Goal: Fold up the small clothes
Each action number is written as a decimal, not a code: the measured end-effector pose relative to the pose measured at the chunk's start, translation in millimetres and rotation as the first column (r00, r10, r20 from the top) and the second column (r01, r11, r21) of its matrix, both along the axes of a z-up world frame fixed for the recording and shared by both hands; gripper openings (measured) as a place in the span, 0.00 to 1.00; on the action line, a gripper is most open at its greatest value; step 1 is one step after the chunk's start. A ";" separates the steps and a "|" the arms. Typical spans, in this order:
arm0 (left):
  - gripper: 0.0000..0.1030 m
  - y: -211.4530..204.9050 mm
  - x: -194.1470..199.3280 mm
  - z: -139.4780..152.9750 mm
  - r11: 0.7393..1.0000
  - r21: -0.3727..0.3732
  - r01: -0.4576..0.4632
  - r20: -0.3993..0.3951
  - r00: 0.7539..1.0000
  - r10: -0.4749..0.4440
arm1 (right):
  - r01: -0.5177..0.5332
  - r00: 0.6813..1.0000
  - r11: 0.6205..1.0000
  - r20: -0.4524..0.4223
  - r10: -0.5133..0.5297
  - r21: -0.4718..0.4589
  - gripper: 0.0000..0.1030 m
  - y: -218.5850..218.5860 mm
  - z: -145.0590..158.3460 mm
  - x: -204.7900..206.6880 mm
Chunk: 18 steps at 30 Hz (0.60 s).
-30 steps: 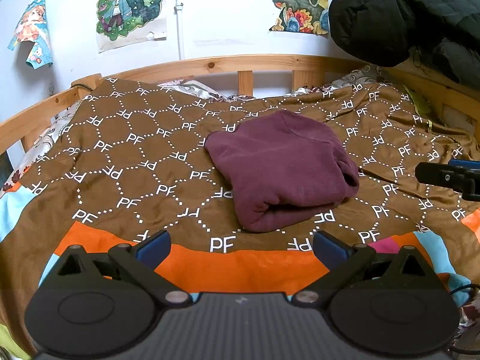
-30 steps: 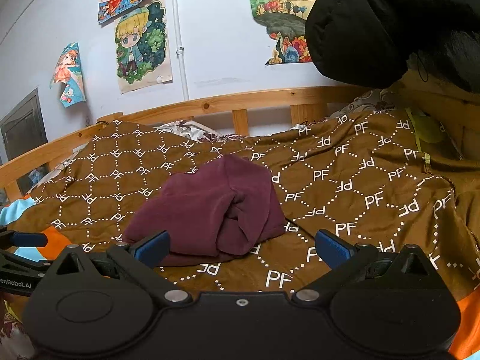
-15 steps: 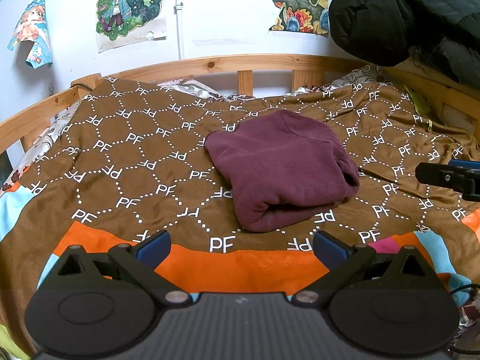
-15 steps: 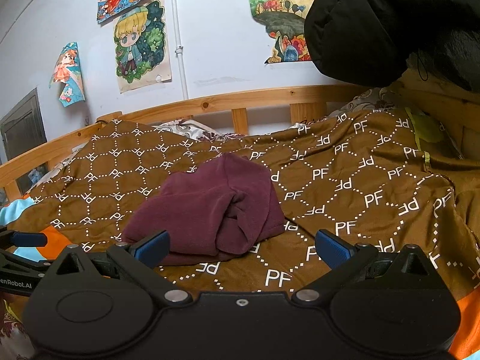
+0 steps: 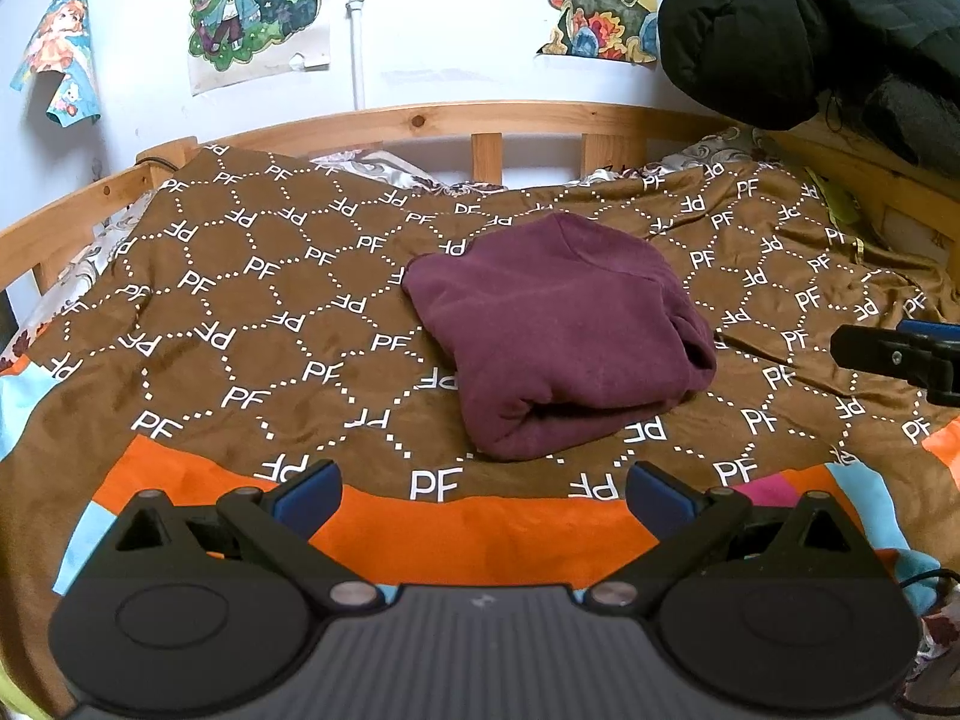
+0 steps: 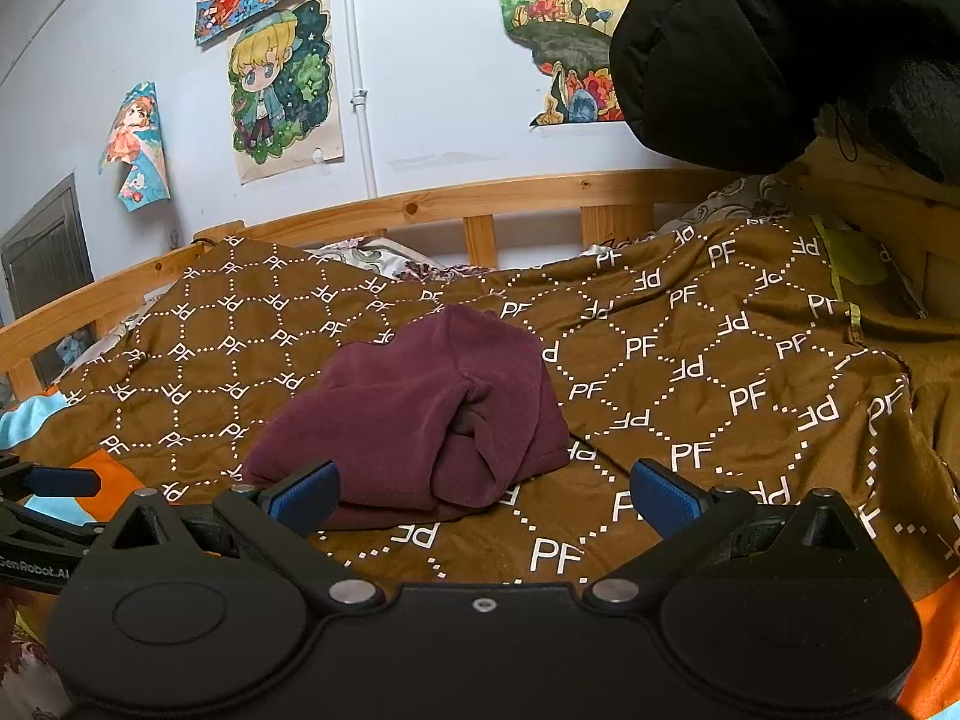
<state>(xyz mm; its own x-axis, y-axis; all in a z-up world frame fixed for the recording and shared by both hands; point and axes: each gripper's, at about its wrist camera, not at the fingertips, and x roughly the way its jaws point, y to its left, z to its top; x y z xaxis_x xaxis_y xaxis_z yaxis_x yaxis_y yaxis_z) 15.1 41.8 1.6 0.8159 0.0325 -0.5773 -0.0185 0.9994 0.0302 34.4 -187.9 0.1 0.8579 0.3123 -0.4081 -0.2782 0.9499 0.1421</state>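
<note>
A maroon garment (image 5: 558,336) lies folded in a compact bundle on the brown "PF" blanket (image 5: 240,300) in the middle of the bed. It also shows in the right wrist view (image 6: 420,420), with its folded edges facing me. My left gripper (image 5: 483,489) is open and empty, held back from the garment's near edge. My right gripper (image 6: 483,489) is open and empty, just right of and in front of the bundle. The right gripper's tip shows at the right edge of the left wrist view (image 5: 894,354).
A wooden bed rail (image 5: 480,120) runs along the back and left side. A black padded jacket (image 5: 810,30) hangs at the upper right. Drawings (image 5: 258,6) are taped to the white wall. An orange blanket band (image 5: 480,534) lies by my left gripper.
</note>
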 end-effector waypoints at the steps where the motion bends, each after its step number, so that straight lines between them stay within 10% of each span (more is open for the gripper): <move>1: 1.00 -0.1 0.8 -0.3 1.000 0.000 -0.004 0.000 1.000 0.004 | 0.000 1.000 1.000 0.000 0.000 0.000 0.99 0.0 0.1 0.1; 18: 1.00 -0.4 9.3 -3.7 0.999 -0.014 -0.035 -0.017 0.999 0.035 | 0.002 1.000 1.000 -0.019 -0.002 -0.001 0.99 1.5 -5.6 3.2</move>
